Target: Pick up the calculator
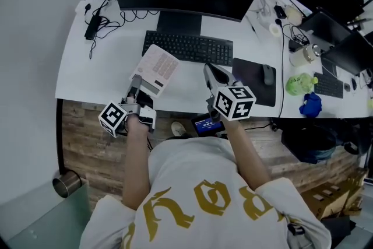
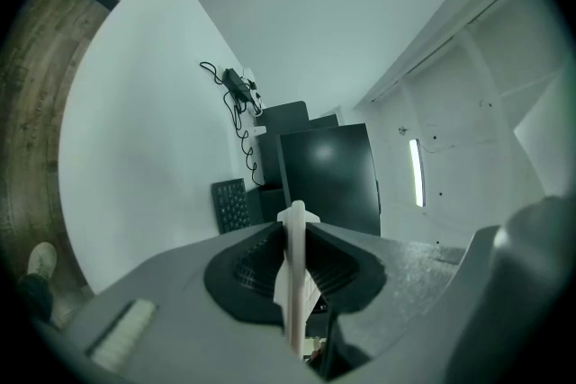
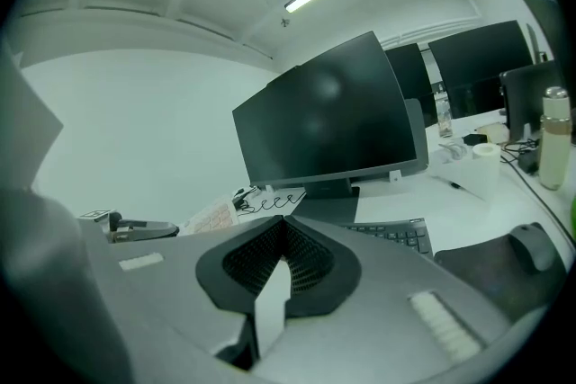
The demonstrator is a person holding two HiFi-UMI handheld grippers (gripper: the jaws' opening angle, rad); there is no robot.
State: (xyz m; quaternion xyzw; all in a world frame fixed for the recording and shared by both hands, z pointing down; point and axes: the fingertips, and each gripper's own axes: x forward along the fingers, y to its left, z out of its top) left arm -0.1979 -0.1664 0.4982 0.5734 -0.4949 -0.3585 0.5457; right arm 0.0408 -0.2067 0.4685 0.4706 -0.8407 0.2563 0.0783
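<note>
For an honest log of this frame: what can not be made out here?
- Key labels on the calculator: too small in the head view; it stands edge-on between the jaws of the left gripper in that gripper's view.
- The calculator's gripped end: hidden by those jaws, head view.
- Right end of the desk: cut by the head view's edge.

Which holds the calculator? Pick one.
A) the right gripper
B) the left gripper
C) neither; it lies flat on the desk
B: the left gripper has its jaws clamped on the calculator, which shows edge-on between them in the left gripper view. The right gripper is shut on nothing.
</note>
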